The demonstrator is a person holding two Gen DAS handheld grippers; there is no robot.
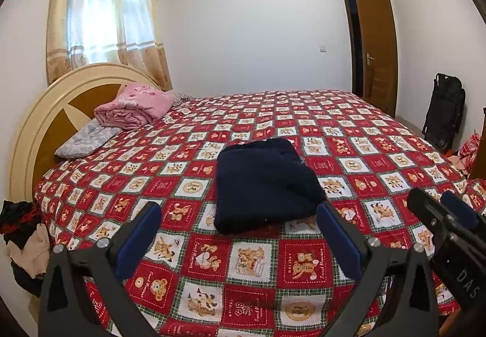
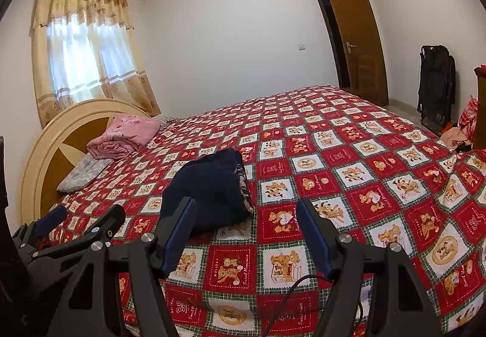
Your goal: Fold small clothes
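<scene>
A dark navy garment (image 1: 267,185) lies folded into a thick rectangle on the red checked bedspread (image 1: 212,270). In the right wrist view the same navy garment (image 2: 212,194) shows a patterned inner edge on its right side. My left gripper (image 1: 240,221) hovers open just short of the garment's near edge, with nothing between its blue pads. My right gripper (image 2: 246,218) is open too, its left finger level with the garment's near right corner, holding nothing. Each gripper appears at the other view's edge: the right one (image 1: 446,209), the left one (image 2: 79,218).
A folded pink blanket (image 1: 136,107) and a grey pillow (image 1: 85,139) rest against the round headboard (image 1: 39,124). A pile of clothes (image 1: 24,233) sits on the floor at the left. A brown door (image 1: 376,48) and a black folded stroller (image 1: 445,112) stand at the far right.
</scene>
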